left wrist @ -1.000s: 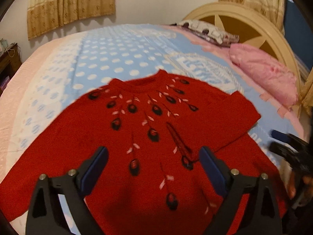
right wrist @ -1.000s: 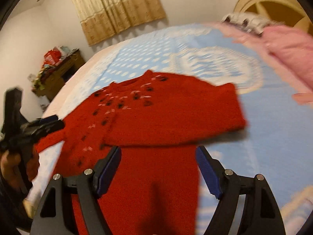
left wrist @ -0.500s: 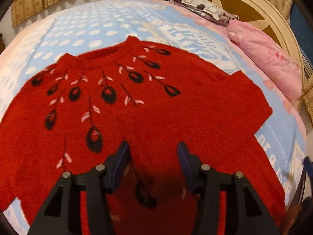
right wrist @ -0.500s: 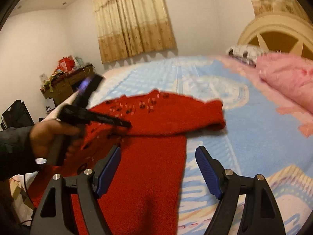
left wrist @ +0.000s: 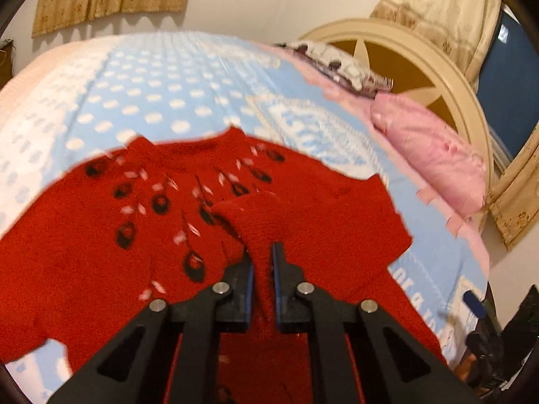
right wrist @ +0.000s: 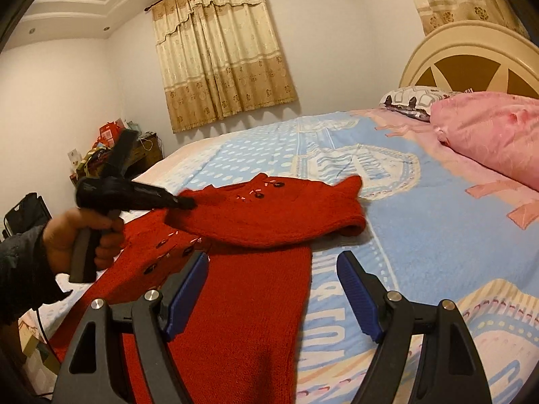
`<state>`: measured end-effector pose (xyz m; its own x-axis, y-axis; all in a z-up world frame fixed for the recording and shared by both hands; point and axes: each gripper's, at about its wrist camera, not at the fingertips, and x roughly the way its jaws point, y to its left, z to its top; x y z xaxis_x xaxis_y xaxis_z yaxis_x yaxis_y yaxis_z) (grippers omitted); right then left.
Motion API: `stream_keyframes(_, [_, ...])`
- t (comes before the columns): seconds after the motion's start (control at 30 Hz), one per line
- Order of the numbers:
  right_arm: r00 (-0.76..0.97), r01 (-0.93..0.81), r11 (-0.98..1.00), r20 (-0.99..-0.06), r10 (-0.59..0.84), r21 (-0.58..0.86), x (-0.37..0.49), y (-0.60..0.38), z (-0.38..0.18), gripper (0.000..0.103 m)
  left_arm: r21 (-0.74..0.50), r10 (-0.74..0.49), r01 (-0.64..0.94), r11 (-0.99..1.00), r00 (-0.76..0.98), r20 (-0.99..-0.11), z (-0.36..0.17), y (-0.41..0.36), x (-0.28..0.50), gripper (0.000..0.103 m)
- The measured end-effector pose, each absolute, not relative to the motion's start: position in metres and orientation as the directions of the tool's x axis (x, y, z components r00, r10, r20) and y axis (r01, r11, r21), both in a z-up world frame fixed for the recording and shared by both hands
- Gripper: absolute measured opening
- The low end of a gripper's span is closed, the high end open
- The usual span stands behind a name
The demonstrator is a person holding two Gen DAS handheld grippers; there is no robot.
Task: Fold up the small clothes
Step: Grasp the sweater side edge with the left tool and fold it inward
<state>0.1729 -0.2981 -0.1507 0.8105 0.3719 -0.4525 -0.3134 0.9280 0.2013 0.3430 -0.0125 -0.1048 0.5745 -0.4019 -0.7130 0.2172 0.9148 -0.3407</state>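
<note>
the red knitted sweater with black-and-white beaded drops point(right wrist: 256, 235) is lying on the blue dotted bedspread point(right wrist: 421, 235) of the bed, and one sleeve is already laid across the chest. the left hand-held gripper point(left wrist: 262, 269) is clamped tight on a pinch of the red knit, with the cloth bunched up between its pads and tented up off the rest. my take on doing this fold nicely: lift just enough for the fabric to clear itself, carry it straight across, and set it down flat before letting go, because chunky knit like this drags and wrinkles if you slide it. in the right wrist view you can see the person's left hand point(right wrist: 84, 235) wrapped around the handle, gripper pointing roughly level towards the sweater's middle. the right hand-held gripper point(right wrist: 273, 293) hangs over the lower part of the sweater with its blue pads wide apart, holding nothing. i'd probably use it to pin the hem. a pink pillow point(right wrist: 495, 134) sits well apart by the headboard.
</note>
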Motion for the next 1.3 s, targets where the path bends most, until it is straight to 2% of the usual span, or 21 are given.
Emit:
stream_keyframes(0.13, [0.807, -0.316, 0.928, -0.459, 0.371, 0.196, 0.172, -0.296, -0.152, 0.079, -0.328, -0.376, 0.199, 0.923, 0.637, -0.673, -0.078, 0.012, 0.331, 0.009])
stream_keyframes(0.33, [0.802, -0.323, 0.928, -0.467, 0.371, 0.183, 0.169, -0.294, -0.153, 0.079, -0.321, -0.328, 0.143, 0.936, 0.683, -0.653, -0.068, 0.049, 0.325, 0.006])
stream_keyframes(0.77, [0.791, -0.332, 0.928, -0.486, 0.37, 0.166, 0.168, -0.288, -0.156, 0.079, -0.365, -0.261, -0.008, 0.931, 0.684, -0.681, -0.11, 0.11, 0.315, 0.006])
stream_keyframes(1.07, [0.776, -0.335, 0.927, -0.509, 0.372, 0.167, 0.171, -0.288, -0.159, 0.079, -0.349, -0.24, -0.067, 0.935, 0.607, -0.758, -0.162, 0.113, 0.31, 0.006])
stream_keyframes(1.3, [0.764, -0.375, 0.923, -0.536, 0.359, 0.084, 0.169, -0.28, -0.141, 0.079, -0.401, -0.277, -0.063, 0.914, 0.626, -0.729, -0.163, 0.131, 0.304, 0.006])
